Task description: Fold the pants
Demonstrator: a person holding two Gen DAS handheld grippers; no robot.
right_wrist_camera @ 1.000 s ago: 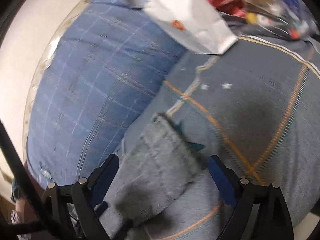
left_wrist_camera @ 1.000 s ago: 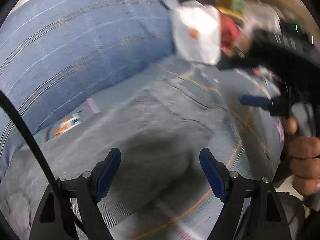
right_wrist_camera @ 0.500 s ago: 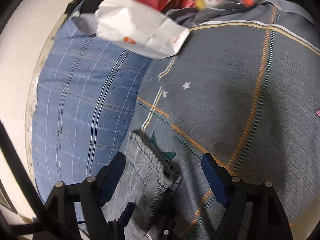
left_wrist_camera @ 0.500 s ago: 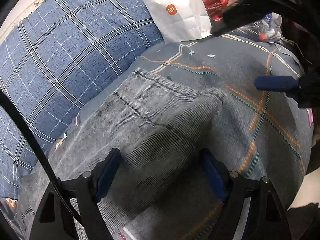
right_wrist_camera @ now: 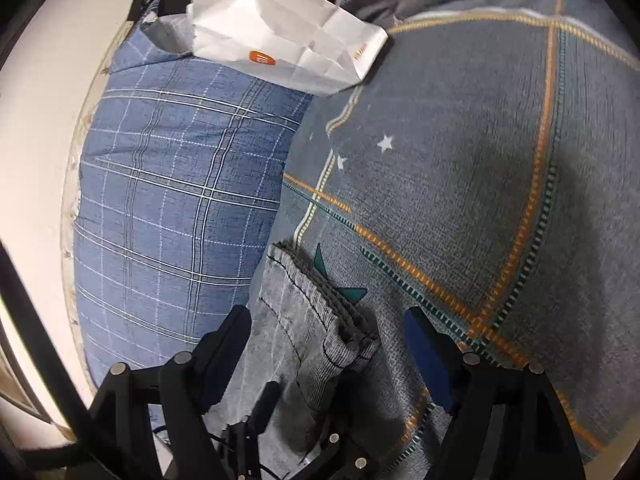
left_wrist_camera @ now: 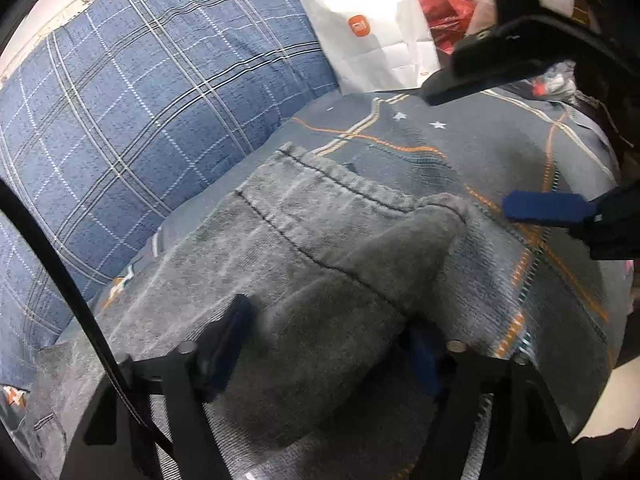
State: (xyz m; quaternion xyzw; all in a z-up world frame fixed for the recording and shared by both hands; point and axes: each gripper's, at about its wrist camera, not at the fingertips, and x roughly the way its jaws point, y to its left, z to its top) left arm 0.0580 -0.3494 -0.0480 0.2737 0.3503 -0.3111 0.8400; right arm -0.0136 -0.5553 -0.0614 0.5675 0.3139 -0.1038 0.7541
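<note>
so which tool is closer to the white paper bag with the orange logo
Right. In the left wrist view the right tool reaches out over the bedspread ahead of the left tool, nearer the white paper bag; the left tool hangs back over the grey denim pants.

Likely a home bedroom, patterned bedsheet (right_wrist_camera: 460,184) ahead of both tongs, plaid pillow (right_wrist_camera: 176,208) to their left, white paper bag (left_wrist_camera: 372,28) beyond, clutter behind

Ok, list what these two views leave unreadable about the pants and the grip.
- Left wrist: the pants hump over the left gripper, hiding any contact.
- Right wrist: the pants' lower part runs under the right gripper.
- Both: waistband and full length are cut off.
</note>
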